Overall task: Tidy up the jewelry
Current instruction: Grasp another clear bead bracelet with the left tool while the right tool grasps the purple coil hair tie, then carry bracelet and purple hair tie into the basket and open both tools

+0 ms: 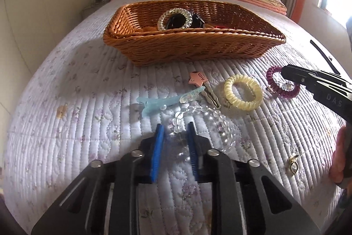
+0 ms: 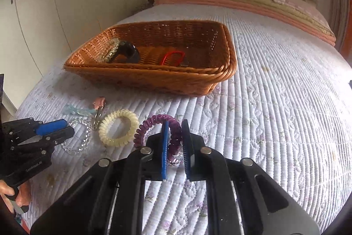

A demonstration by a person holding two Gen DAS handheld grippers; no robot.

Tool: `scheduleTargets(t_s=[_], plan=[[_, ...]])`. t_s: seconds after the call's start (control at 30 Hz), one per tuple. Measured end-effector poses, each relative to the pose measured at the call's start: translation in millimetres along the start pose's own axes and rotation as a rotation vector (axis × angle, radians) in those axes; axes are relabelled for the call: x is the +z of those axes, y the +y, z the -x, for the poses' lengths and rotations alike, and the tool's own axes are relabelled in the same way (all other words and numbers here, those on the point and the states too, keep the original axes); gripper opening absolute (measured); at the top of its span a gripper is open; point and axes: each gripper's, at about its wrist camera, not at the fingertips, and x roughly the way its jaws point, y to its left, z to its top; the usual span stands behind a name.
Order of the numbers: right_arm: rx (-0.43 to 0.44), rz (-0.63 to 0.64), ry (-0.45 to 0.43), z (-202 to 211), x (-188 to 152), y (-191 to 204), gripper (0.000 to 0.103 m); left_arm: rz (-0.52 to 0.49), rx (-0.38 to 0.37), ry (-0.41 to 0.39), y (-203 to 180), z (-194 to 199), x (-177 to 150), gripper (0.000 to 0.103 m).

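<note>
Left gripper (image 1: 175, 136) nipped shut on the clear bead bracelet (image 1: 211, 122) lying on the quilt (image 1: 66, 102): light, hard, slippery, best held across one strand. Right gripper (image 2: 175, 138) clamped on the purple coil hair tie (image 2: 158, 122), soft and springy. Open bedding ahead to the wicker basket (image 2: 154, 78); low rim to clear.

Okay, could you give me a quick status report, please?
Left gripper shut on clear bead bracelet. Right gripper shut on purple coil tie. Basket ahead, path unobstructed.
</note>
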Motion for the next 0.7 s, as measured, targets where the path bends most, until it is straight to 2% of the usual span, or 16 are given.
scheduleTargets(t_s=[0.07, 0.4, 0.7], plan=[[0.009, -0.003, -0.006, 7, -2, -2, 0.010, 0.013, -0.017, -0.004, 5, 2, -1, 0.006], [0.064, -0.041, -0.022, 29, -16, 6, 0.010, 0.020, -0.091, -0.049, 10, 23, -15, 0.006], [0.044, -0.108, 0.084, 35, -45, 1, 0.010, 0.022, -0.106, -0.029, 11, 31, -25, 0.006]])
